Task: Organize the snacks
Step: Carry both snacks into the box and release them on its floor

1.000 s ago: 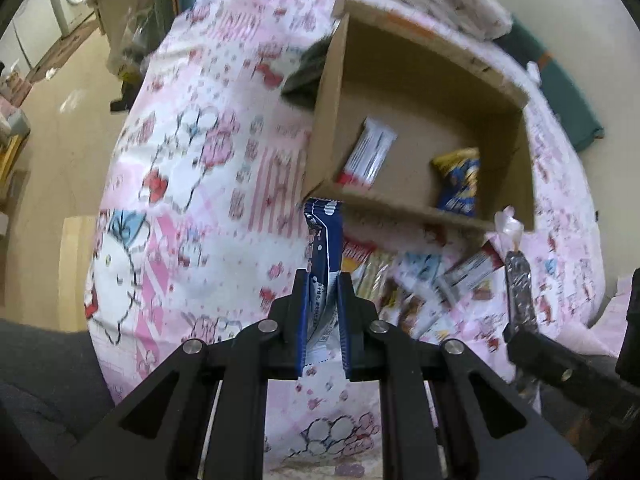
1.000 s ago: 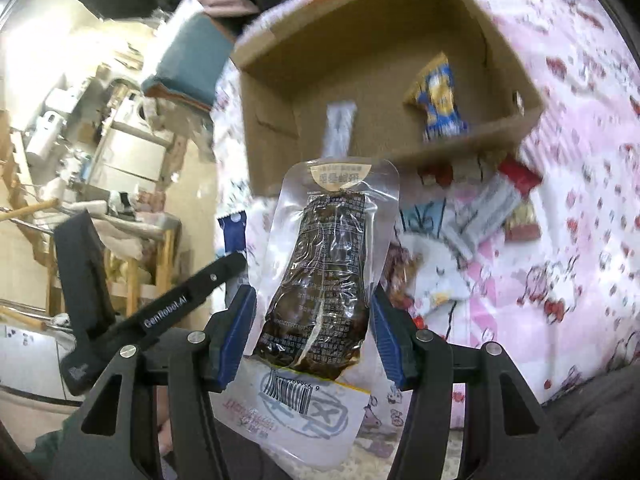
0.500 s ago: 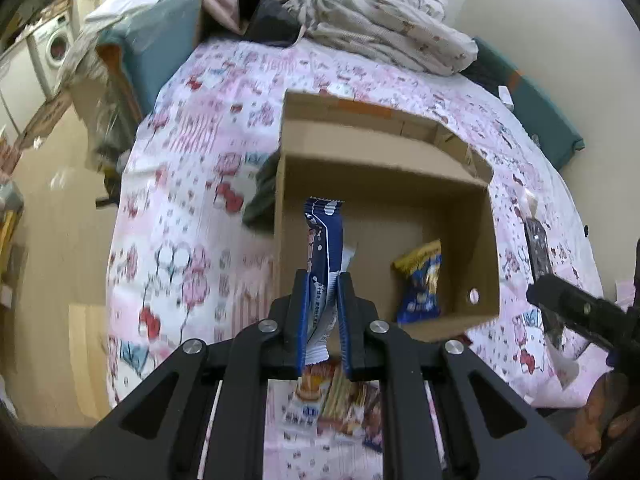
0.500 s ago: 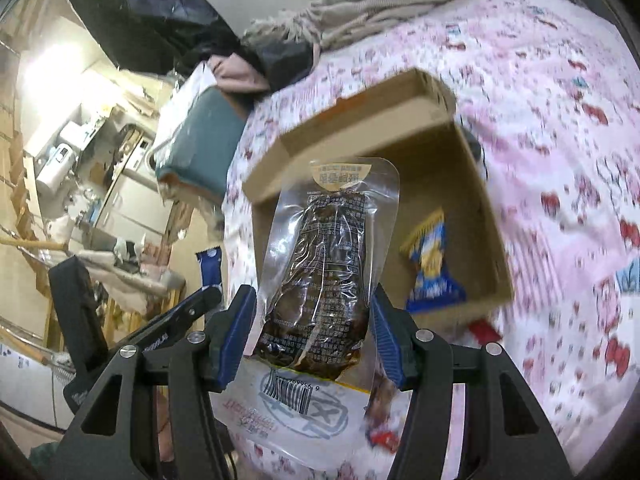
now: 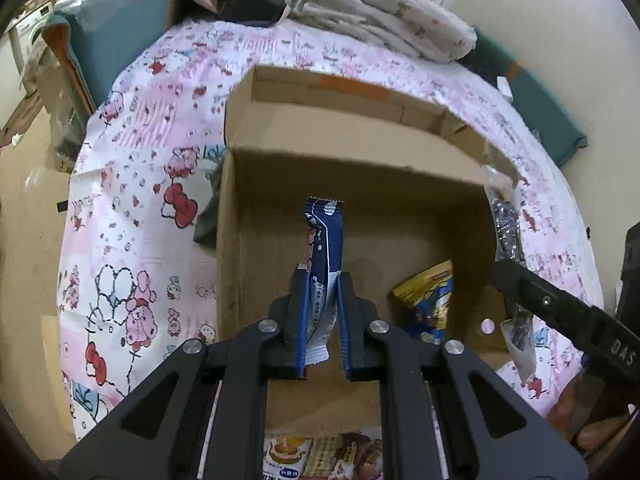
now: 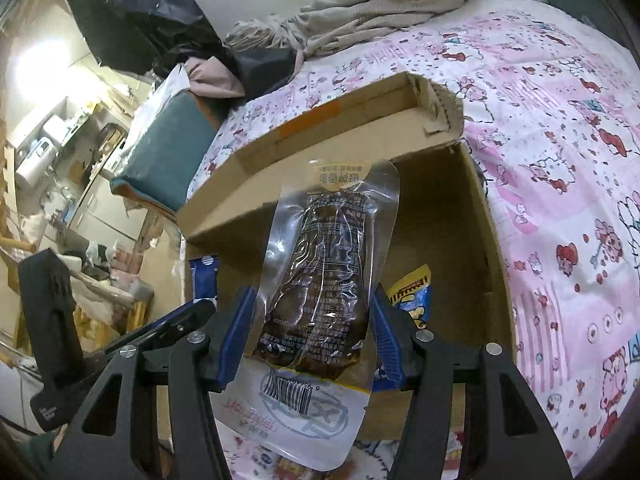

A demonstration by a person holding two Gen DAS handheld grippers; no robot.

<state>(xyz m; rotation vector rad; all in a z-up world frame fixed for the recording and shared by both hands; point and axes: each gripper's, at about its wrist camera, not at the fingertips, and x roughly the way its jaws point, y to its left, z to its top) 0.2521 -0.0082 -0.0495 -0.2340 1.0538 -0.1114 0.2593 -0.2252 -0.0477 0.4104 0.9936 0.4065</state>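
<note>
Left side: pink cartoon-print bedspread (image 5: 132, 208) covers the bed, with a teal cushion (image 5: 120, 36) at its far left corner and a bundle of pale bedding (image 5: 380, 12) heaped at the head.

Centre: open cardboard box (image 5: 280, 128) sits on the bedspread, flaps up. Left gripper (image 5: 323, 320) is over the box opening, fingers pressed tight on a slim blue snack wrapper (image 5: 326, 236). Wrapper stands upright between the pads, top end sticking up above the box floor, white bottom edge poking out below the pads.

Inside the box, right of the blue wrapper: one yellow-and-blue snack bag (image 5: 430, 304) lying on the floor near the right wall.

Below the near box wall: a few more snack packets (image 5: 320, 456) on the bedspread, partly hidden by the gripper frame.

Right: right gripper (image 6: 312, 336) also over the box, jaws about half spread and clamped on the sides of a clear vacuum pouch (image 6: 324, 280) with dark brown contents. Pouch upright, label end up, barcode end hanging below the pads. In the left wrist view only the pouch's edge shows at the right box wall.

Far right: more bedspread, then a teal mat (image 5: 540, 108) against the wall.
</note>
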